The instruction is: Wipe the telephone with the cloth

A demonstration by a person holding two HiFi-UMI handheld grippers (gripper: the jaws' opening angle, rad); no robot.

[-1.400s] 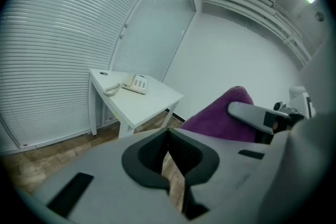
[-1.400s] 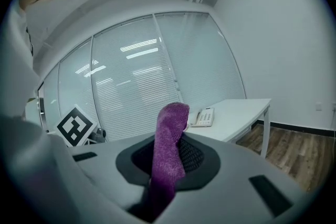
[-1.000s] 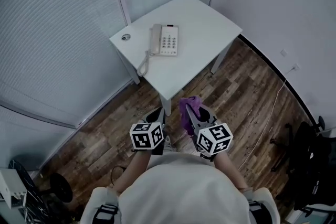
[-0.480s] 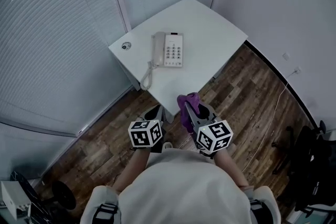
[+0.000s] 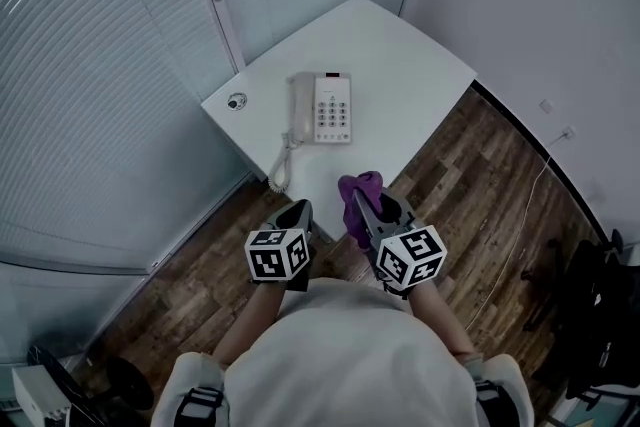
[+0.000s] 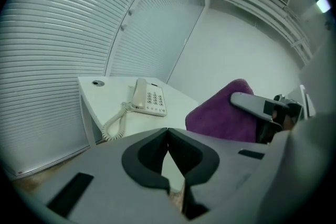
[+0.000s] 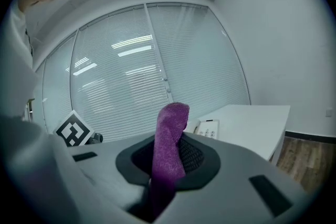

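A cream telephone [image 5: 320,107] with a keypad and a coiled cord [image 5: 279,165] lies on the white table [image 5: 400,65]; it also shows in the left gripper view as the telephone [image 6: 147,99] and small in the right gripper view as the telephone [image 7: 206,129]. My right gripper [image 5: 362,205] is shut on a purple cloth [image 5: 358,200], which stands up between its jaws as the cloth [image 7: 169,152]. My left gripper [image 5: 298,213] is shut and holds nothing. Both hang over the floor, short of the table's near corner.
Slatted blinds [image 5: 90,65] cover the window wall at the left. A round grommet [image 5: 236,101] sits in the table's left corner. A cable [image 5: 520,205] runs over the wooden floor [image 5: 470,205] at the right. A dark chair [image 5: 590,315] stands at the far right.
The table and telephone have come nearer and lower in the head view as the person steps toward them. Both grippers keep their pose, the cloth still held.
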